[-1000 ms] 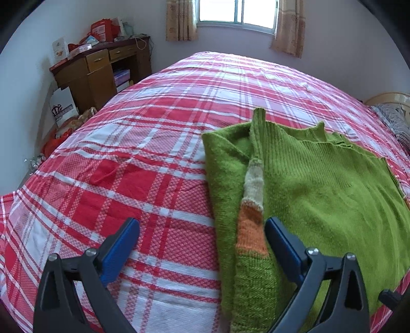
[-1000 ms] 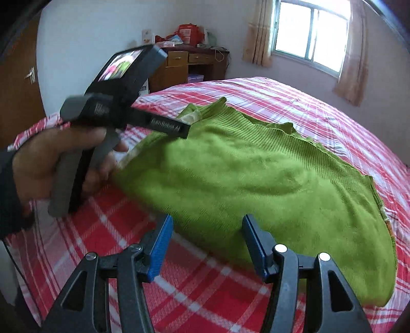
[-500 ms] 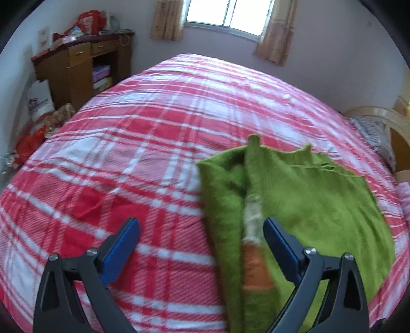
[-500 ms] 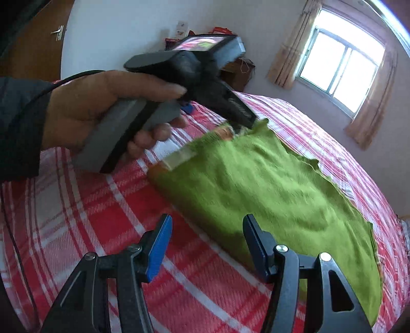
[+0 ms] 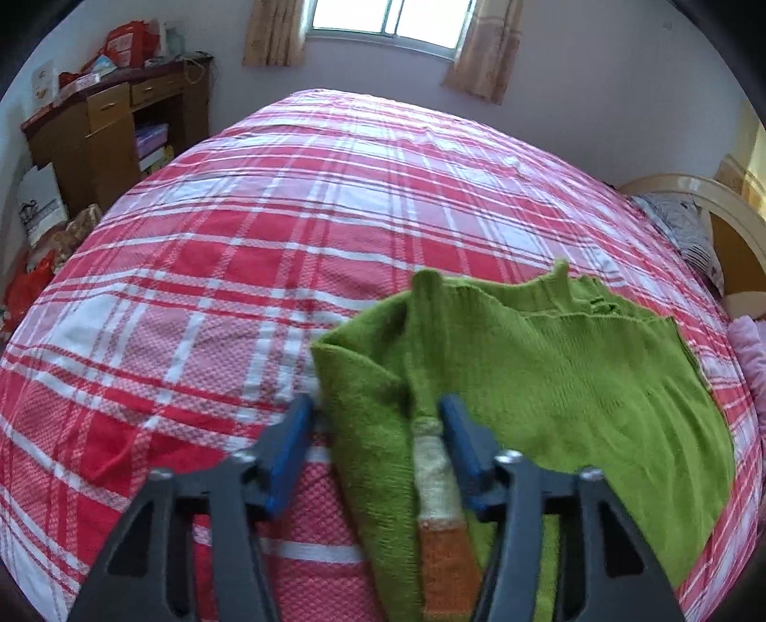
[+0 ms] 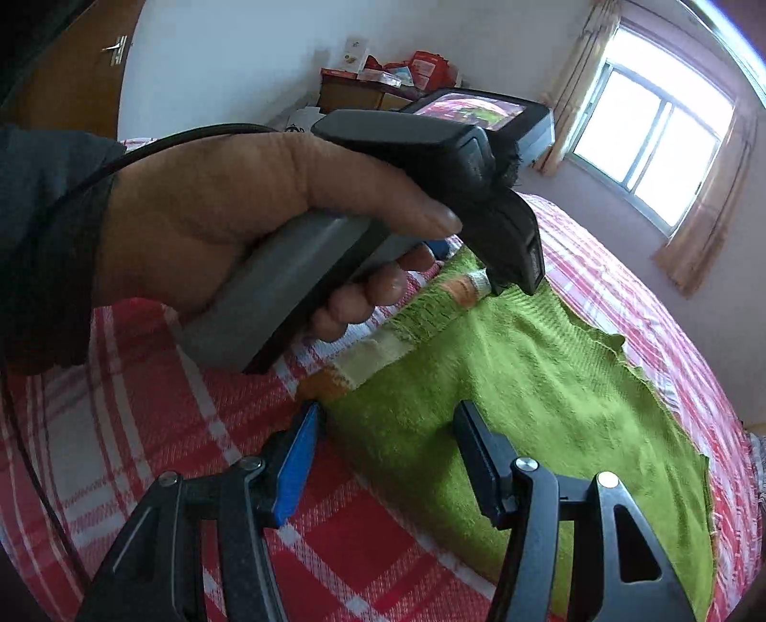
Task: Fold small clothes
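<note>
A green knitted sweater [image 5: 550, 383] lies on the red plaid bed [image 5: 287, 239]; its sleeve with cream and orange bands [image 5: 435, 478] is folded over the left side. My left gripper [image 5: 378, 430] hangs low over that folded side. Its jaws are closing, with the sleeve and the sweater's left fold between them. The right pad is at the sleeve and the left pad is just off the fabric's edge. In the right wrist view, my right gripper [image 6: 388, 445] stands open over the sweater's [image 6: 526, 406] near edge by the orange cuff [image 6: 325, 383]. A hand [image 6: 215, 215] holds the left gripper's handle there.
A wooden desk [image 5: 110, 129] with boxes stands at the far left, and bags [image 5: 38, 205] sit on the floor below it. A window [image 5: 392, 19] is behind the bed. A headboard [image 5: 718, 205], a striped cloth [image 5: 680, 225] and pink fabric [image 5: 749, 349] are at the right.
My left gripper's jaws have narrowed from wide apart to close around the sweater's folded sleeve side. The right wrist view has rolled, and the hand with the left gripper now looms larger in it.
</note>
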### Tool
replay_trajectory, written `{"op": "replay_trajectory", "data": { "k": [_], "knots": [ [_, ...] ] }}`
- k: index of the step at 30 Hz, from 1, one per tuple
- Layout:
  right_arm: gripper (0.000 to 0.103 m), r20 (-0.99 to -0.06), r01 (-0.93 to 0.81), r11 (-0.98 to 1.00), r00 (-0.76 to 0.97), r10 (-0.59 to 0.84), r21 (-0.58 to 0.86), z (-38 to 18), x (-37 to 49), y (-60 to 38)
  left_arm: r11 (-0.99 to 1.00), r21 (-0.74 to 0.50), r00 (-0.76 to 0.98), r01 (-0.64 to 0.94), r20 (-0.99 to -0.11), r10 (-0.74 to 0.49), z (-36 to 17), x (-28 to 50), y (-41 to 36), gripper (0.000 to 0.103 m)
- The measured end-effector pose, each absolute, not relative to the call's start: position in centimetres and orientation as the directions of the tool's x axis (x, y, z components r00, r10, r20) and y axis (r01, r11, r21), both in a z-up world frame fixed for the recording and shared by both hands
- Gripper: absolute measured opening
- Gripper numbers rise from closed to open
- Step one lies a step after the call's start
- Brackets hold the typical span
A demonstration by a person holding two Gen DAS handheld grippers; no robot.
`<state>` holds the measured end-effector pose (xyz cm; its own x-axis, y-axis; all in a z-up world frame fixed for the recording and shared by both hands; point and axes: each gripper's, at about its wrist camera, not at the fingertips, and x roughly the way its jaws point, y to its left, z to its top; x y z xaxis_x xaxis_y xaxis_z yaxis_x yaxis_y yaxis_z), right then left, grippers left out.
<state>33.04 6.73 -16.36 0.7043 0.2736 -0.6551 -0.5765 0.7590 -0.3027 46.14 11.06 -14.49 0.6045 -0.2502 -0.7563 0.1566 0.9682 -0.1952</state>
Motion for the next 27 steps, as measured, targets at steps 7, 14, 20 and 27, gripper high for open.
{"op": "replay_trajectory", "data": {
  "k": [7,14,20,27],
  "knots": [
    [0.015,-0.661,-0.622,0.738,0.672,0.333,-0.260,-15.9,33.3,7.2,0.943,-0.290,0.595,0.165,-0.733,-0.330,-14.1,46.0,11.7,0.014],
    [0.008,-0.630,-0.624,0.753,0.675,0.383,-0.211,-14.7,32.5,5.3,0.922,-0.363,0.585,0.133,-0.723,-0.369,-13.4,46.0,12.3,0.012],
    [0.006,-0.594,-0.596,0.795,0.681,0.428,-0.111,-12.9,32.0,1.3,0.916,-0.384,0.588,0.115,-0.717,-0.374,-11.8,45.7,12.0,0.012],
    [0.006,-0.547,-0.560,0.828,0.683,0.484,0.033,-11.4,32.0,-3.6,0.905,-0.406,0.608,0.127,-0.689,-0.394,-9.2,45.2,10.1,0.012]
  ]
}}
